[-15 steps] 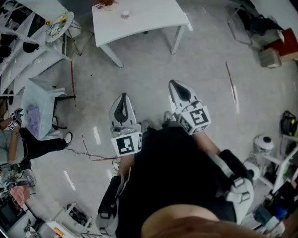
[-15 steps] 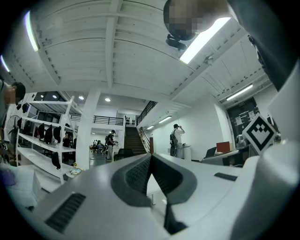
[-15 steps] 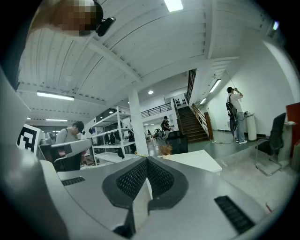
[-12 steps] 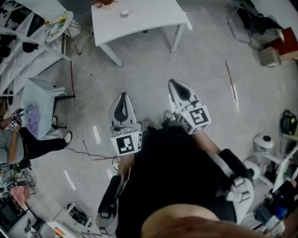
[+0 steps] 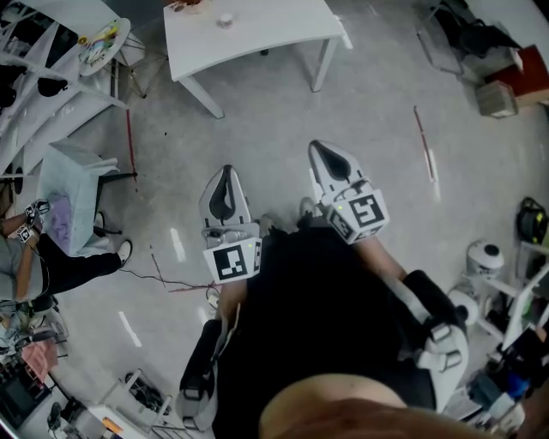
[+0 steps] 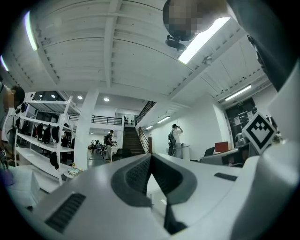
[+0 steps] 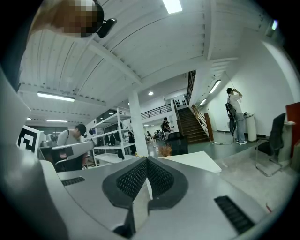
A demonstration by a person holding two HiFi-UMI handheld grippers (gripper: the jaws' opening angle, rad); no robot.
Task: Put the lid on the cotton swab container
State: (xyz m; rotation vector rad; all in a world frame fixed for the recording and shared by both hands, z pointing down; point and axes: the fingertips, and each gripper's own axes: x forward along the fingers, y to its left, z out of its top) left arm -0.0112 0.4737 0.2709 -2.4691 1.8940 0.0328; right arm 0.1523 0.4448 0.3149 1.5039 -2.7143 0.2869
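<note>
A small white round object (image 5: 225,20), possibly the cotton swab container, stands on a white table (image 5: 266,39) at the top of the head view; it is too small to be sure. No lid is discernible. My left gripper (image 5: 225,174) and right gripper (image 5: 321,152) are held side by side over the grey floor, well short of the table, both pointing toward it. In the left gripper view the left gripper (image 6: 151,157) is shut with nothing between its pads. The right gripper (image 7: 146,161) is likewise shut and empty, and the table's corner (image 7: 190,162) shows beyond it.
A reddish-brown item (image 5: 183,5) lies at the table's far edge. White shelving (image 5: 34,77) and a small white side table (image 5: 73,193) line the left, with a seated person (image 5: 39,257) beside them. A red stick (image 5: 425,146) and a cable (image 5: 163,279) lie on the floor. Equipment (image 5: 506,283) crowds the right.
The table and both grippers sit slightly higher in the head view than before. Both grippers stay shut and empty.
</note>
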